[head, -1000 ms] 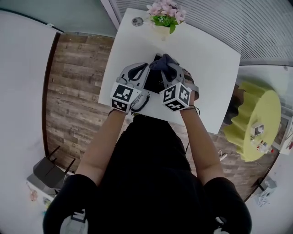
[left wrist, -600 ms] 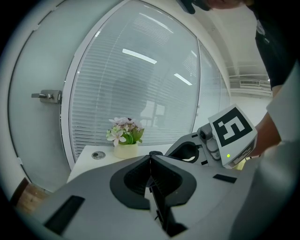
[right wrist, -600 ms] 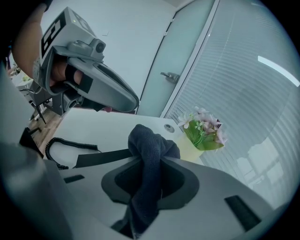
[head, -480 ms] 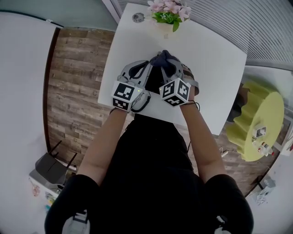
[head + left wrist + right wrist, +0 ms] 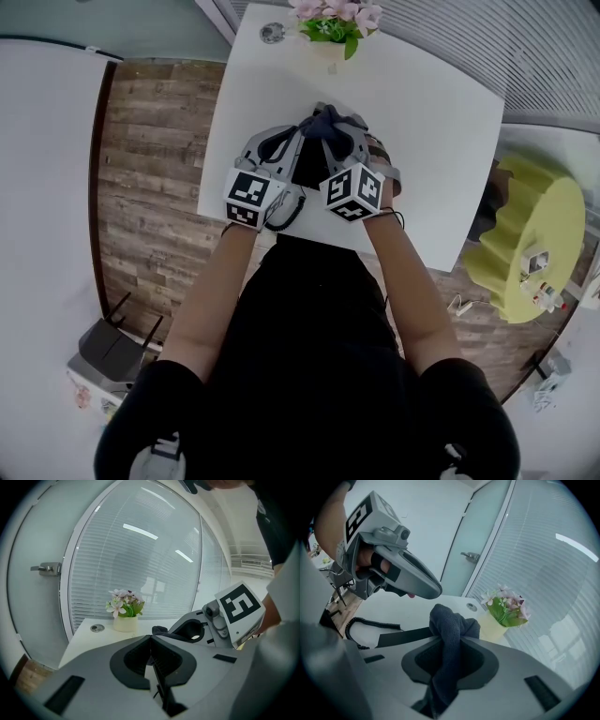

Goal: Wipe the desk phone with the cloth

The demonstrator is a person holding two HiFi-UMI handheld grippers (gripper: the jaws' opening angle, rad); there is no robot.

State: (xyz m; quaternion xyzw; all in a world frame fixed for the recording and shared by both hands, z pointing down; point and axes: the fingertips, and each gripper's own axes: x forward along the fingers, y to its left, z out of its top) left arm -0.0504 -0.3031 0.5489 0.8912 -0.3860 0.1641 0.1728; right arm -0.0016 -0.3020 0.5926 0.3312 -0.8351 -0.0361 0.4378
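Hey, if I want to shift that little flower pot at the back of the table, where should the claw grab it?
Take the flower pot by its cream body, below the flowers, coming in level from the side. The blooms overhang the rim, so a grasp from above would likely crush them. Use the left claw, shut and empty.
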